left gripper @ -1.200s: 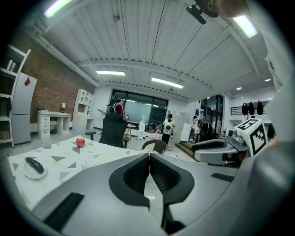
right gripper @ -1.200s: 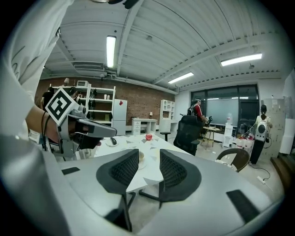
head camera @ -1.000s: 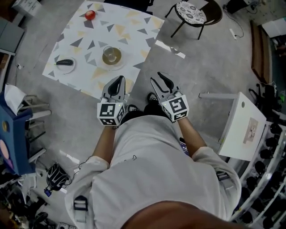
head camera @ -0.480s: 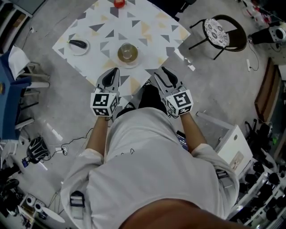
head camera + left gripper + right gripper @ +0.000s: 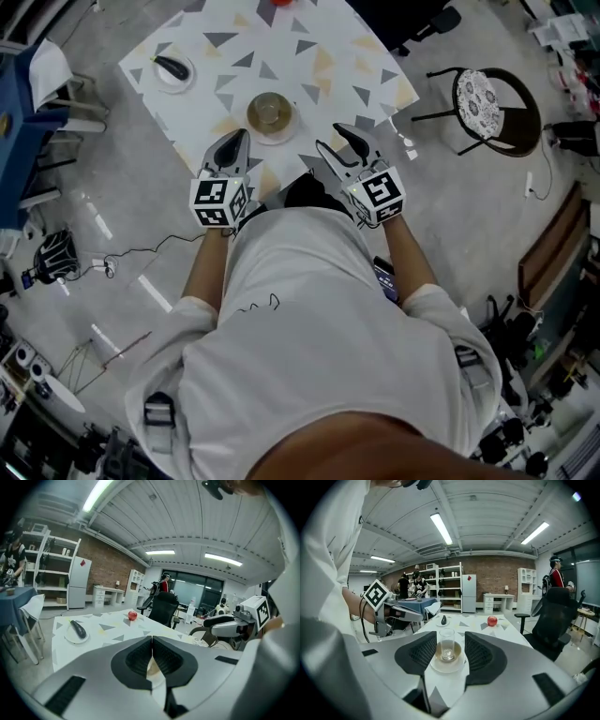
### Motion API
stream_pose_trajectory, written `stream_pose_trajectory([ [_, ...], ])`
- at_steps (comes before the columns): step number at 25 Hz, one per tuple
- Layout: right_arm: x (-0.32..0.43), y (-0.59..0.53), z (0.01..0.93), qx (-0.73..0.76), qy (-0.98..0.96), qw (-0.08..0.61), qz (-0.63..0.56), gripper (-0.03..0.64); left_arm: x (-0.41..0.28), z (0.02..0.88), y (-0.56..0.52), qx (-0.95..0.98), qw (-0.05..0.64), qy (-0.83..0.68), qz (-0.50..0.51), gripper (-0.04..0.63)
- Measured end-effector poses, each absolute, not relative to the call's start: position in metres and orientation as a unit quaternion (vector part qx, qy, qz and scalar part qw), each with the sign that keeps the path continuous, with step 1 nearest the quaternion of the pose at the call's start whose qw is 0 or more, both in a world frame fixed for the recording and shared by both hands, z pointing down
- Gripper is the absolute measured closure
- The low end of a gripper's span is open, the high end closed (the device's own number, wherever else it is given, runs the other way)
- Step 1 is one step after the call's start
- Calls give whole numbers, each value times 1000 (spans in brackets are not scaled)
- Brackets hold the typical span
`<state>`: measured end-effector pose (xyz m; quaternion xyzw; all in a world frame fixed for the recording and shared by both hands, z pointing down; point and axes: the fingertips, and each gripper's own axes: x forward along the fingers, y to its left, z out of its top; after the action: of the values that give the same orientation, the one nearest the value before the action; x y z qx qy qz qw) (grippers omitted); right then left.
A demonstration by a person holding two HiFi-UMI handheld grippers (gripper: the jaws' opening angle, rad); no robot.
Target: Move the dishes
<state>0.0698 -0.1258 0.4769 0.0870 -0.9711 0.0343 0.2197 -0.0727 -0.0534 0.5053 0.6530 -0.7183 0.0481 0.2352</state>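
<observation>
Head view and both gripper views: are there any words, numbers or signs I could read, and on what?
No readable words or numbers anywhere.
Left marker cube and right marker cube: black-and-white square patterns, not lettering.
Fridge: a red diamond sticker, any print on it too small to read.

Round patterned-seat chair [image 5: 480, 101] right of table [image 5: 309, 56]; red fruit [image 5: 492, 620] at far end; black office chair [image 5: 555, 616] near.

An upright clear glass [image 5: 269, 109] stands on a saucer [image 5: 254, 133] on the patterned surface [image 5: 319, 37]; a white plate [image 5: 167, 82] lies well apart.
</observation>
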Motion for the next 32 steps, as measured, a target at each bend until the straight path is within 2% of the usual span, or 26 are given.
stream_pose_trajectory([
  [9, 42, -165, 510, -28, -972, 233, 6, 414, -82, 534, -67, 569, 253, -781, 45, 574],
  [19, -3, -159, 545, -159, -955, 251, -2, 397, -81, 550, -35, 473, 279, -835, 32, 574],
  [32, -43, -148, 583, -225, -931, 285, -29, 361, -77, 572, -3, 399, 317, -860, 18, 574],
])
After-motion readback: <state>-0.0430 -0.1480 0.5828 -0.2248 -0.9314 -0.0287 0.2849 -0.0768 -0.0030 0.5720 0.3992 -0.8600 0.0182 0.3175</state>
